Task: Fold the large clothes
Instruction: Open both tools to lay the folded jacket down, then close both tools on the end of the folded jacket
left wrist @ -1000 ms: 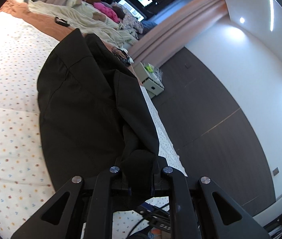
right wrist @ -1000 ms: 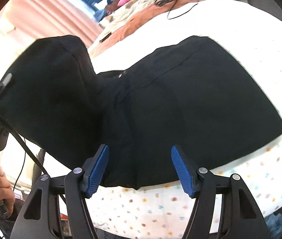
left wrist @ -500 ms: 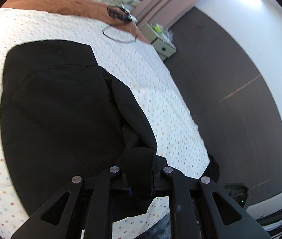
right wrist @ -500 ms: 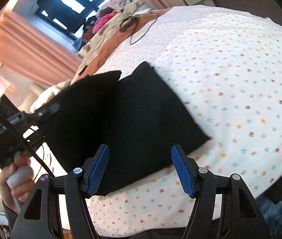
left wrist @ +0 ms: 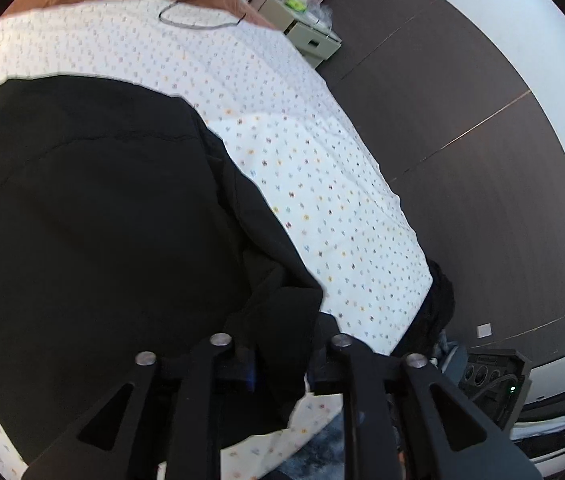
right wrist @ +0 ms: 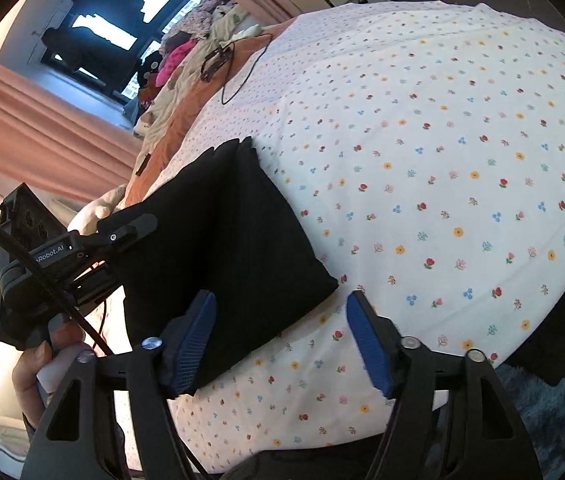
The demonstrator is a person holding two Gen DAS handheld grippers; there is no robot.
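Now my left gripper (left wrist: pixel 280 364) has just eased its jaws apart, the garment (left wrist: pixel 94 216) fold still between them. It lies doubled at the bed's (right wrist: pixel 422 168) near edge, where before it hung lifted. My right gripper (right wrist: pixel 282 336) gapes empty; this fold looks done.
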